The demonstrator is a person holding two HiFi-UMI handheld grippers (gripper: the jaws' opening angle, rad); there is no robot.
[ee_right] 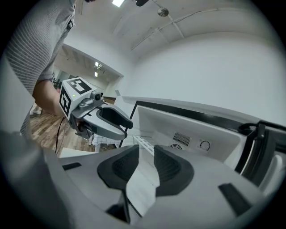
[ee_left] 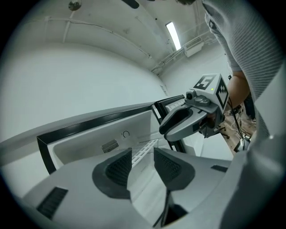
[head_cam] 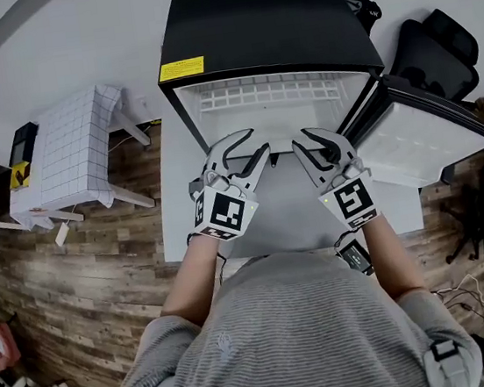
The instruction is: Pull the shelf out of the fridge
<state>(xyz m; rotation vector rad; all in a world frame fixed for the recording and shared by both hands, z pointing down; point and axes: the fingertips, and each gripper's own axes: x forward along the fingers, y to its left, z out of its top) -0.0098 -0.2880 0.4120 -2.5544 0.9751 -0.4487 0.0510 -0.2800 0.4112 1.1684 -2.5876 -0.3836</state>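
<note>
Fridge (head_cam: 263,17) stood at 12 o'clock from the person, on a white table (head_cam: 176,232). Door (head_cam: 421,142) was swung wide toward 2 o'clock, so access looked settled.

Shelf (head_cam: 269,96), a white wire rack, sat inside the cabinet. No part of it showed past the mouth in the head view. By my reading the pull had not begun.

Left gripper (head_cam: 252,145) sat at 11 o'clock and right gripper (head_cam: 317,141) at 1 o'clock, side by side, near each other, both aimed into the opening. Tips were at or just short of the lower lip; could not tell which.

Left gripper view: jaws released, a gap between the pads, the rack visible through the gap farther in, nothing pinched. Right gripper view: the same, jaws parted, pads bare, the rack beyond them. Neither tong touched the shelf as far as any view showed.

Judged remaining, 3 steps:
- Reach in to the rack's front edge.
- Clamp with both tongs.
- Draw it level toward 6 o'clock until it clears the cabinet.
</note>
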